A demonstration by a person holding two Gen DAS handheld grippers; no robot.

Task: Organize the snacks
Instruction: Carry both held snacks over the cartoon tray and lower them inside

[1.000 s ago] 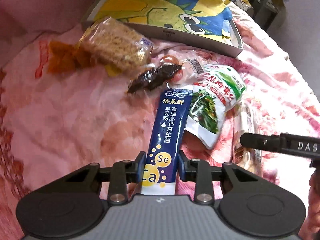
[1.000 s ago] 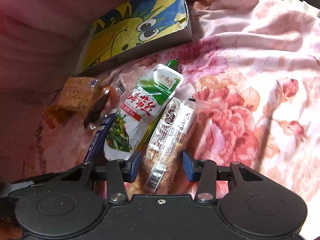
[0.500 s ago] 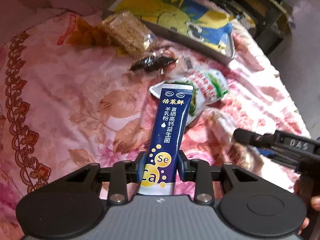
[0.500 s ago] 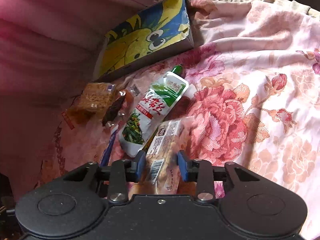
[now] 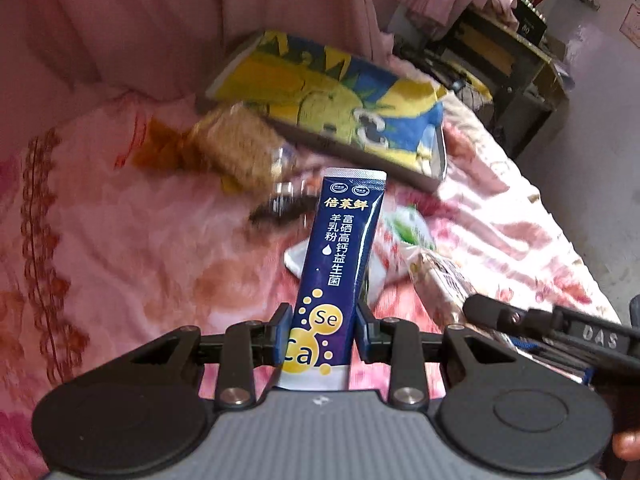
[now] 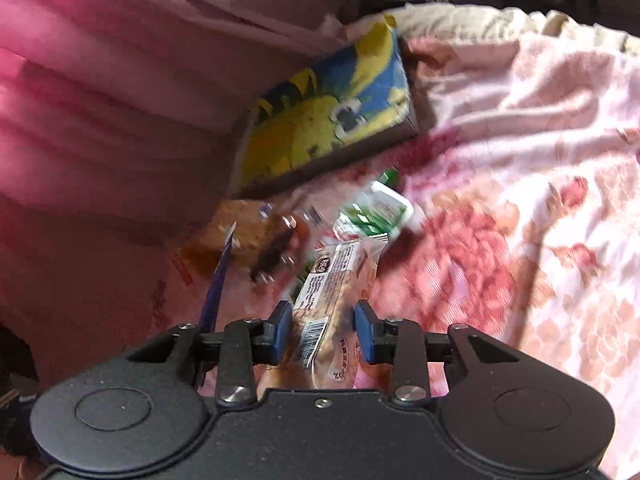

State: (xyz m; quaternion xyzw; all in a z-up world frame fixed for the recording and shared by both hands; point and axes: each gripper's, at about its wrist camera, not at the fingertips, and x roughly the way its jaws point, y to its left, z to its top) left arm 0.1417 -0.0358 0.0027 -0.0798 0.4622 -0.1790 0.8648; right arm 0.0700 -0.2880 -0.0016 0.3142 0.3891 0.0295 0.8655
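My left gripper (image 5: pixel 320 330) is shut on a dark blue stick sachet (image 5: pixel 340 256) and holds it raised above the bed. My right gripper (image 6: pixel 323 330) is shut on a clear bag of peanuts (image 6: pixel 336 292), lifted off the blanket; that bag also shows in the left wrist view (image 5: pixel 444 280). On the blanket lie a green-and-white pouch (image 6: pixel 372 210), a block of brown crackers in clear wrap (image 5: pixel 236 148) and a small dark snack packet (image 5: pixel 280 208). The blue sachet shows edge-on in the right wrist view (image 6: pixel 218 280).
A shallow box with a yellow-and-blue cartoon print (image 5: pixel 332 88) lies at the far side of the floral pink blanket (image 6: pixel 520 184). Pink curtains (image 5: pixel 160 20) hang behind it. A dark shelf unit (image 5: pixel 500 52) stands beyond the bed's right edge.
Both grippers have risen and pulled back from the pile. The right gripper closed on the peanut bag and lifted it. The left keeps the blue sachet.
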